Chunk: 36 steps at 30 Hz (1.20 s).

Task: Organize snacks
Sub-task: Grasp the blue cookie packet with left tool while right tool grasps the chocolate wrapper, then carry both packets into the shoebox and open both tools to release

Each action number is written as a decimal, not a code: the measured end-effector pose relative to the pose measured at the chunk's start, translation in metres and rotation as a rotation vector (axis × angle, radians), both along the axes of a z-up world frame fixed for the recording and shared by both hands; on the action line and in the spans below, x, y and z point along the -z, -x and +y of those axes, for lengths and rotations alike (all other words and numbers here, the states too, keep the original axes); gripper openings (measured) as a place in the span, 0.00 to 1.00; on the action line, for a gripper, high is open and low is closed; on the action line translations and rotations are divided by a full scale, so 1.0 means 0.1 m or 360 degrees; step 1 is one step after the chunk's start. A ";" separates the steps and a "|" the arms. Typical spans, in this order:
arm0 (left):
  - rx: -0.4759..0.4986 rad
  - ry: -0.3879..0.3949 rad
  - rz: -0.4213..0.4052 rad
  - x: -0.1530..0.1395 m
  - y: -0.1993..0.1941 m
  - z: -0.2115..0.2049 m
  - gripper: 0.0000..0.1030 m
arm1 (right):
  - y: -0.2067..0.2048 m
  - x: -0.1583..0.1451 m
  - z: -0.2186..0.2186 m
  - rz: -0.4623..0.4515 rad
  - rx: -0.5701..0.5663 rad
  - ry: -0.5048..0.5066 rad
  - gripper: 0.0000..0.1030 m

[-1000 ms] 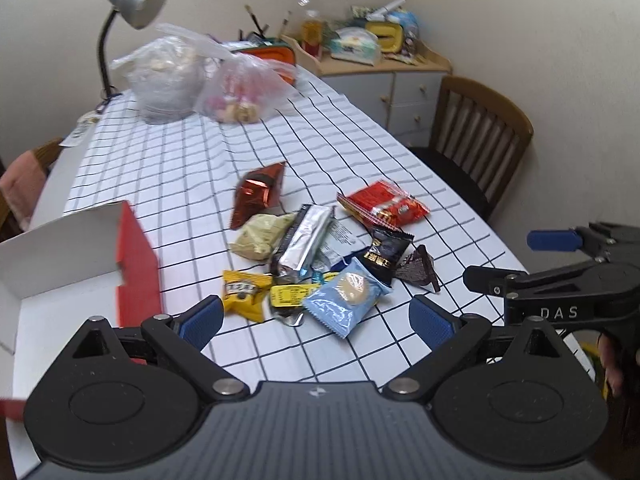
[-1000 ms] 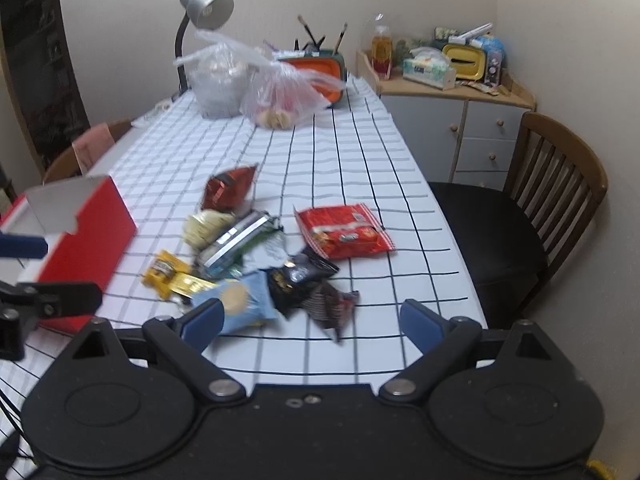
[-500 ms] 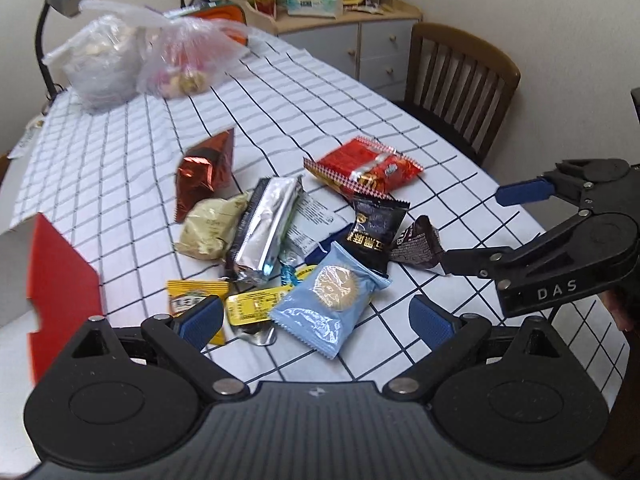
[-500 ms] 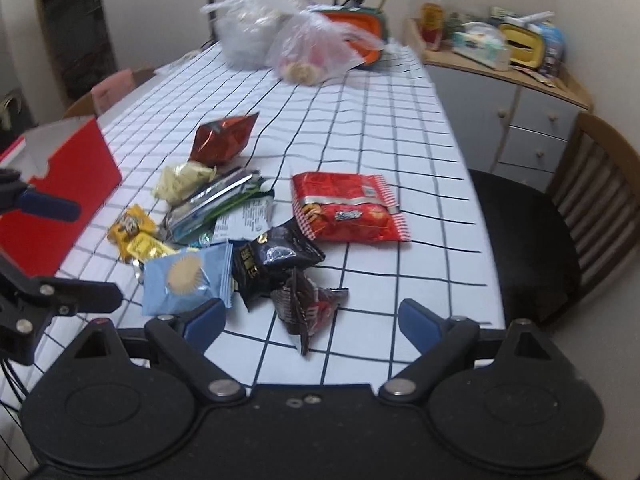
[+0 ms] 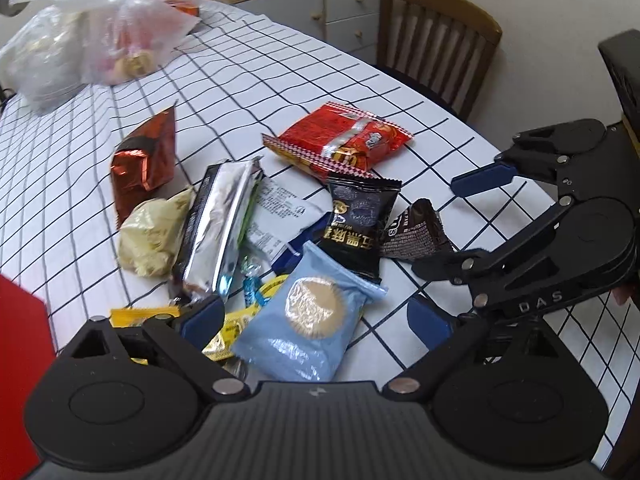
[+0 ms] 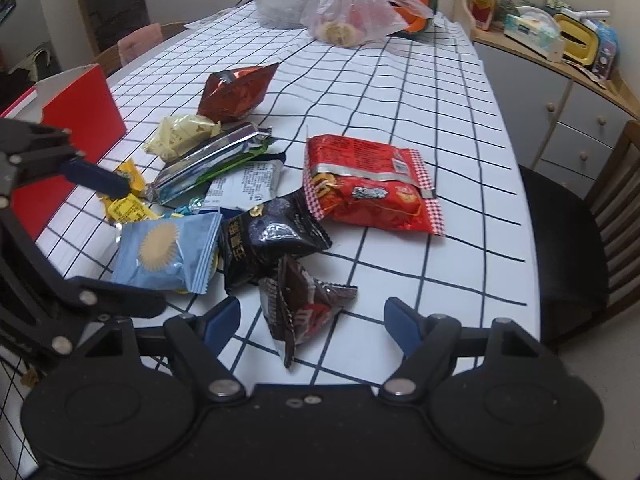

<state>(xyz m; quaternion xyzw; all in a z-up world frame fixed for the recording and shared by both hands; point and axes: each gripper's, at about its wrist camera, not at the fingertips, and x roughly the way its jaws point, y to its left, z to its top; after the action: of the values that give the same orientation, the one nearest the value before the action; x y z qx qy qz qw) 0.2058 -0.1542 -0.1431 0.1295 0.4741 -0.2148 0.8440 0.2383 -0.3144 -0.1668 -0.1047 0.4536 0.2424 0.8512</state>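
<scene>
A pile of snack packets lies on the checked tablecloth [image 6: 400, 92]. My left gripper [image 5: 314, 320] is open and low over a light blue biscuit packet [image 5: 308, 320], which sits between its fingers untouched. My right gripper [image 6: 312, 320] is open with its jaws closing around a dark brown triangular packet [image 6: 304, 304]; the pads are clear of it. Around them lie a black packet [image 6: 268, 236], a large red packet [image 6: 368, 184], a silver bar [image 5: 218, 224], a copper foil packet [image 6: 236, 92], a pale yellow packet [image 5: 152, 236] and small yellow packets [image 6: 128, 208].
An open red box [image 6: 80, 108] stands at the table's left edge. Two plastic bags [image 6: 344, 12] sit at the far end. A wooden chair [image 5: 436, 44] stands to the right of the table, with a cluttered sideboard [image 6: 560, 80] behind it.
Both grippers have sunk and moved in over the snack pile. The right jaws have narrowed. The red box has slid toward the left edge of the left wrist view.
</scene>
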 end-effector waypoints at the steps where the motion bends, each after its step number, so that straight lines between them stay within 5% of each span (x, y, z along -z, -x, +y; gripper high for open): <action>1: 0.0010 -0.0005 0.0009 0.02 -0.02 -0.01 0.92 | -0.01 0.01 0.01 0.0004 -0.0010 0.0010 0.74; 15: 0.0053 -0.0061 0.0050 0.15 -0.14 -0.10 0.68 | -0.11 0.11 0.05 0.0024 -0.0062 0.0011 0.64; 22: -0.0001 -0.0066 0.0047 0.12 -0.13 -0.12 0.46 | -0.08 0.09 0.04 0.0003 -0.0037 -0.0006 0.52; 36: -0.0371 0.0087 0.0091 -0.02 -0.02 0.10 0.46 | 0.13 -0.06 -0.07 -0.0038 0.0061 -0.0091 0.47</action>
<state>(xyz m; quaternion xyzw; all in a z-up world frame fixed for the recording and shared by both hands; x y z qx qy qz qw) 0.2079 -0.1440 -0.1410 0.0444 0.5039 -0.1317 0.8525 0.2257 -0.3215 -0.1612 -0.0747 0.4382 0.2375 0.8637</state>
